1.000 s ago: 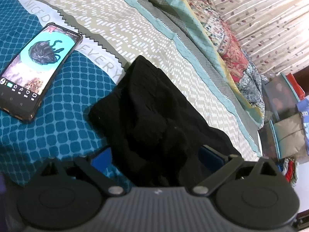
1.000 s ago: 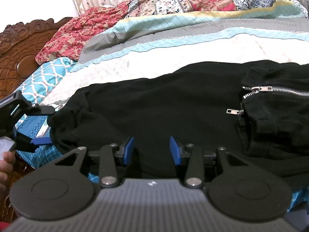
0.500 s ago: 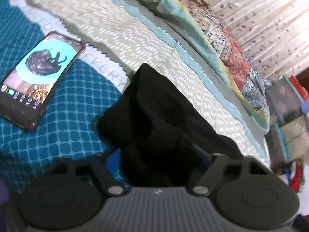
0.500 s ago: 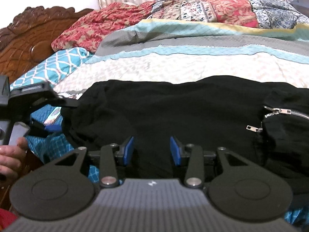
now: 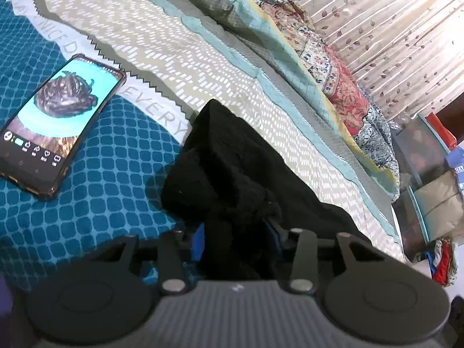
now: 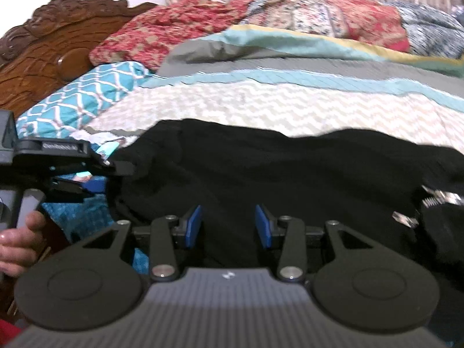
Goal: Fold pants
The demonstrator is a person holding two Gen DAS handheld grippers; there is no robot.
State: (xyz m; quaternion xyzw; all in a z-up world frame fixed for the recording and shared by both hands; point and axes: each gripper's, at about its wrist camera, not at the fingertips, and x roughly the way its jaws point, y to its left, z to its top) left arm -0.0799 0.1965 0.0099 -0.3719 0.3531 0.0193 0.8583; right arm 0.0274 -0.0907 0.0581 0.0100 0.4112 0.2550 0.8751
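- The black pants (image 5: 232, 174) are laid across the bed (image 5: 203, 58), over a teal-checked cover and a beige zigzag-patterned band.
- In the left wrist view, one end of the pants is seen bunched and raised into a peak between the fingers of the left gripper (image 5: 236, 242).
- The left gripper's blue pads (image 5: 198, 240) are seen pressed against either side of the black fabric; the gripper is clamped on the pants.
- A phone (image 5: 55, 124) with a lit screen is seen lying flat on the teal cover, left of the pants and apart from them.
- In the right wrist view, the pants (image 6: 275, 168) are seen spread widthwise, with a silver zipper (image 6: 435, 200) at the far right edge.
- The right gripper (image 6: 229, 226) is held over the near edge of the pants; its blue pads (image 6: 193, 226) are set apart with a clear gap, and no fabric is pinched between them.
- Whether the right fingertips touch the cloth cannot be told.
- The left gripper (image 6: 95, 171) is also seen from the right wrist view at the left end of the pants, with the person's hand (image 6: 20, 237) on its handle.
- A patterned quilt (image 6: 290, 20) is bunched along the far side of the bed; a carved wooden headboard (image 6: 43, 46) is noted at upper left.
- A leaf-print curtain (image 5: 391, 29) is noted behind the bed.
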